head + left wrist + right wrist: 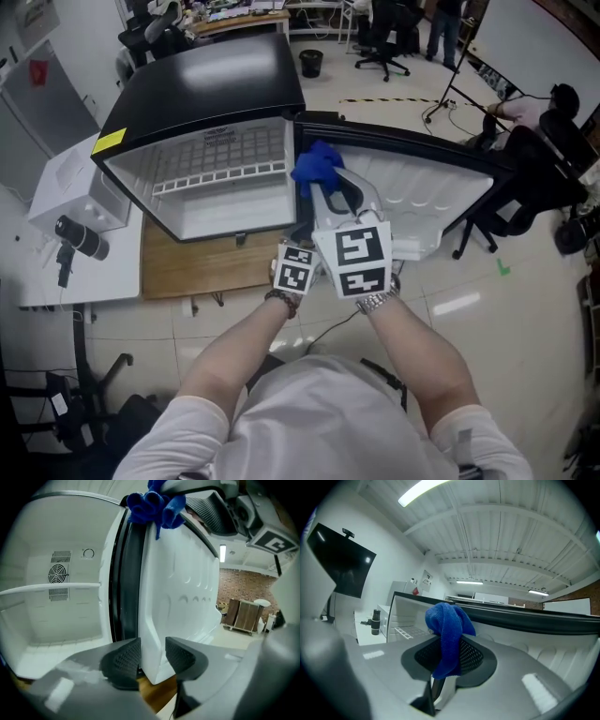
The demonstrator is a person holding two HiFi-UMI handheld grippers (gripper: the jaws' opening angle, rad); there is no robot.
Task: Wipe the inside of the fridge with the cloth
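Cloth (449, 625) blue, fuzzy, crumpled.

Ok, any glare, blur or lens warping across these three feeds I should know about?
Head view: sharp, evenly lit, edges bowed by the wide lens. Left gripper view: dark corners, left gripper soft up close, fridge door clear. Right gripper view: ceiling strip light blown out, cloth crisp.
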